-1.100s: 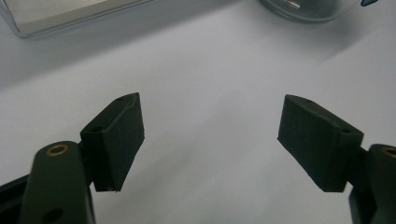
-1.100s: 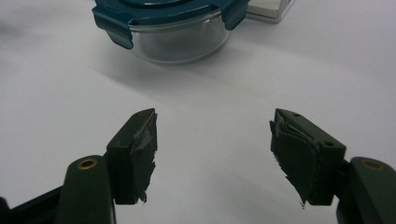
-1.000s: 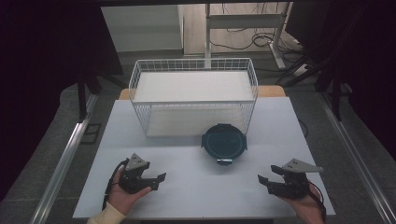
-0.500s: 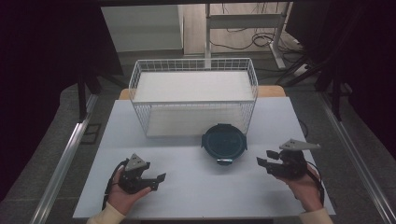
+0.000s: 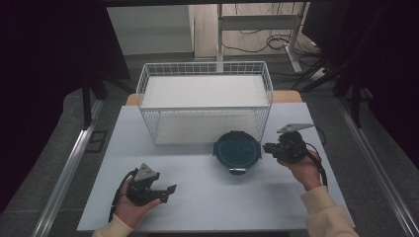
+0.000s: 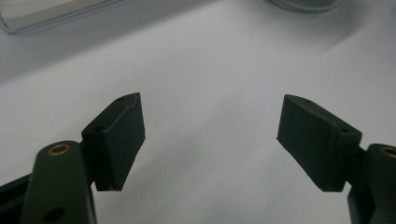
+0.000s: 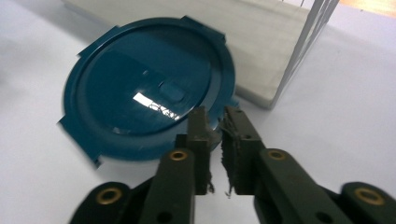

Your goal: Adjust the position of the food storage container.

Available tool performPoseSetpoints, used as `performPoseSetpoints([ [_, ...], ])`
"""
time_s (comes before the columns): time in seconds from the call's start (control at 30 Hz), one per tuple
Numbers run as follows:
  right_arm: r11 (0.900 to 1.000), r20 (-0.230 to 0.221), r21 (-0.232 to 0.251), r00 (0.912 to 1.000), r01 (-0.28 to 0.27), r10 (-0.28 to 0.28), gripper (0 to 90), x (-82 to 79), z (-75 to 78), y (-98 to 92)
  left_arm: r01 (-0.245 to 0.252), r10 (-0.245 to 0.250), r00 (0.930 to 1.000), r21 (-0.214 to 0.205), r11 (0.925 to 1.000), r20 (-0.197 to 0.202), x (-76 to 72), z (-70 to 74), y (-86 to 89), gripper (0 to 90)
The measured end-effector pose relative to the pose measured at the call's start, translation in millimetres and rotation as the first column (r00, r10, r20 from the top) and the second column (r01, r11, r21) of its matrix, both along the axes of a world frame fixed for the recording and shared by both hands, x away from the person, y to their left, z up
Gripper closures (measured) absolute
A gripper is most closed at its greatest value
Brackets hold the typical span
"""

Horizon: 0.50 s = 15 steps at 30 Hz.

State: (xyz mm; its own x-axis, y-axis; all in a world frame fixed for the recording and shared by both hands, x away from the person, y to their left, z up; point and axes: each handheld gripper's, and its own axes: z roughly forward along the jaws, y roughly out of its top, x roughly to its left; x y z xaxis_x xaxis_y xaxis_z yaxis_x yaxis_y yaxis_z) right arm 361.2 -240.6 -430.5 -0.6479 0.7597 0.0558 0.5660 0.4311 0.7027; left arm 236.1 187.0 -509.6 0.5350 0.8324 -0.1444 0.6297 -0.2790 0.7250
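The right tool (image 5: 271, 147) has swung in to the round teal lid (image 5: 236, 149), jaws just closing on its rim tab. Ahead lies a stiff, light, glossy lid; beyond, the wire basket (image 5: 205, 69). The left tool (image 5: 168, 191) rests open, empty, on the surface (image 5: 212, 197).

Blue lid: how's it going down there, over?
Right tongs just closing, nearly shut at the blue lid rim. Left tongs open, idle. Wire basket stands close behind.
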Motion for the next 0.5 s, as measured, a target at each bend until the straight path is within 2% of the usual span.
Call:
performPoseSetpoints([
  [0.1,0.9998,0.002,-0.016,1.0000,-0.007,0.007,88.3,13.4,1.8,5.8,-0.001,0.001,1.0000,0.003,1.0000,0.002,0.1,-0.2,0.1,22.9],
  [0.27,0.9994,0.004,-0.035,1.0000,0.002,-0.002,89.2,32.0,0.3,17.6,-0.008,0.008,0.9999,0.004,1.0000,0.008,0.4,0.7,0.6,23.0],
  [0.5,0.9921,0.034,-0.125,0.9994,0.002,0.003,89.3,49.6,-12.0,33.3,-0.010,0.010,0.9999,0.006,0.9999,0.005,1.2,0.0,2.5,23.0],
])
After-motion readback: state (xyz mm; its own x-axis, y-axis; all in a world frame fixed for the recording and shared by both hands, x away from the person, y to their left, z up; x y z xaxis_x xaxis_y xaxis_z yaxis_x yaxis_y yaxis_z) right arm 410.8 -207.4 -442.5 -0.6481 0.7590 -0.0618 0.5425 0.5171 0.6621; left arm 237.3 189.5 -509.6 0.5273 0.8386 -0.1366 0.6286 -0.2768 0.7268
